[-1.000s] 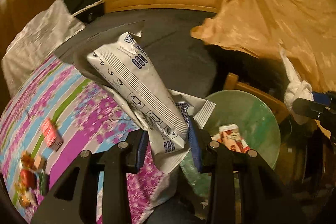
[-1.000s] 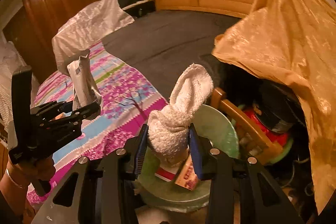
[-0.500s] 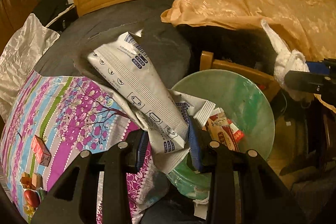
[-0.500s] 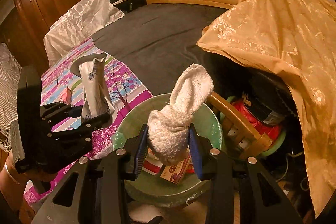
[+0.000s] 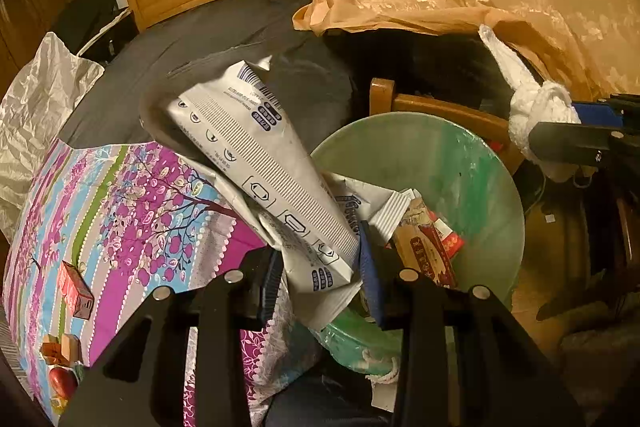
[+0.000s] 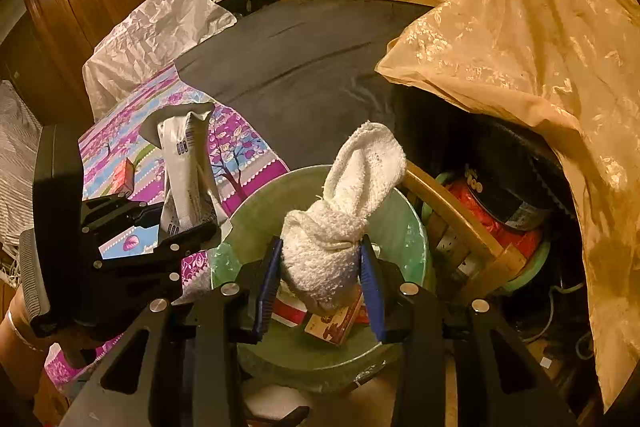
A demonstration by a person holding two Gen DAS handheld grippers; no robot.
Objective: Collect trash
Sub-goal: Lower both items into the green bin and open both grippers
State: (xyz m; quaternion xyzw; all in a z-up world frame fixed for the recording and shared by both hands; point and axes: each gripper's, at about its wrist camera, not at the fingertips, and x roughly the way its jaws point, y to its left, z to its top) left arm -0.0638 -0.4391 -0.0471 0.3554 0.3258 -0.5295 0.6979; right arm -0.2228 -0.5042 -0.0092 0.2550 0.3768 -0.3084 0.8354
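Observation:
My left gripper [image 5: 320,279] is shut on a crumpled white printed plastic wrapper [image 5: 264,171], held at the left rim of a green trash bin [image 5: 480,187]. It also shows in the right wrist view [image 6: 184,167]. My right gripper [image 6: 320,283] is shut on a knotted white cloth [image 6: 344,219], held above the bin's [image 6: 404,239] opening. The cloth shows at the right of the left wrist view [image 5: 532,115]. Red and tan boxes [image 5: 428,247] lie inside the bin.
A floral purple sheet [image 5: 120,211] covers the bed with a small red box [image 5: 74,291] and other small items [image 5: 60,359] on it. A wooden chair frame [image 6: 452,215] stands behind the bin. A gold cloth [image 6: 540,47] drapes at the right.
Both grippers have moved toward the bin. The wrapper now reaches over the bin's left rim and the cloth hangs over the opening. Both grips stay shut.

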